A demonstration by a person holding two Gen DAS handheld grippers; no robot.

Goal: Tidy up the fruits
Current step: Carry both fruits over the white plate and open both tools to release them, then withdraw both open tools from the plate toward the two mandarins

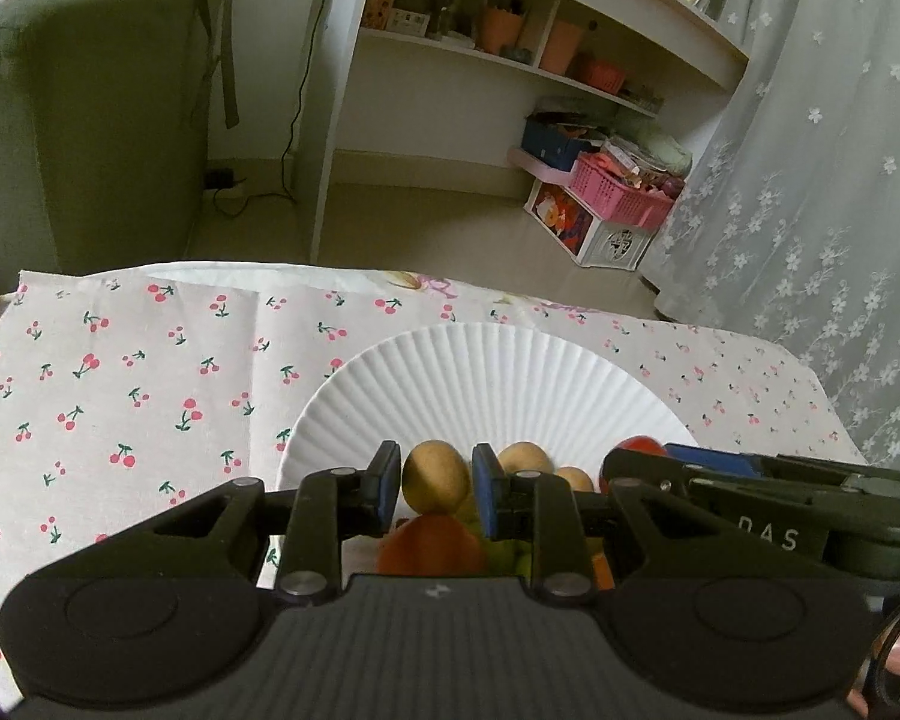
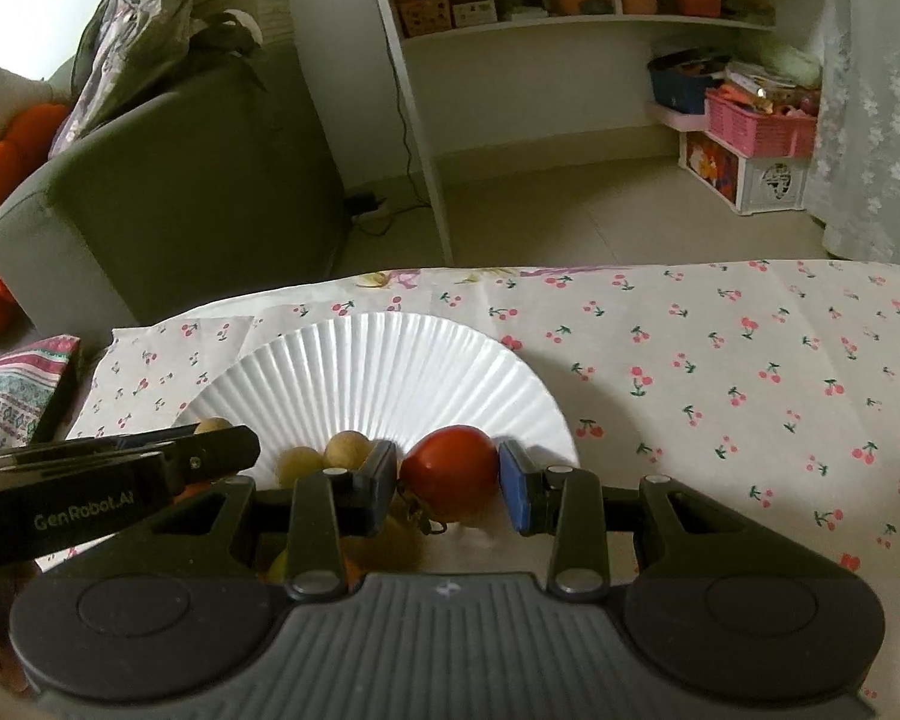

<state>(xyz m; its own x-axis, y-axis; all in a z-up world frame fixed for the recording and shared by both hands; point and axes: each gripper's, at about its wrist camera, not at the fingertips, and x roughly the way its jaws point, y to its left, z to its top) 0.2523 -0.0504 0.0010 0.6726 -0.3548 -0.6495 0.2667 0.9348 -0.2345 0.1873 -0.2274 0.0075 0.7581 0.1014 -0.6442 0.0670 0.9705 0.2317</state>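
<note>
A white fluted paper plate (image 1: 486,378) (image 2: 384,372) lies on the cherry-print cloth. My left gripper (image 1: 437,489) is closed on a tan round fruit (image 1: 435,477) over the plate's near part. Two more tan fruits (image 1: 525,457) lie beside it, and an orange fruit (image 1: 429,546) and green ones (image 1: 510,552) show below the fingers. My right gripper (image 2: 450,477) holds a red tomato (image 2: 450,471) between its blue pads at the plate's right rim. Tan fruits (image 2: 345,450) lie left of it. Each gripper shows in the other's view (image 1: 750,480) (image 2: 108,474).
The cherry-print cloth (image 2: 750,390) covers the table, with open cloth to the left (image 1: 120,408) and right. A patterned box (image 2: 12,402) sits at the table's left edge. Beyond are a green sofa (image 2: 180,180), white shelves (image 1: 510,60) and pink baskets (image 1: 618,189).
</note>
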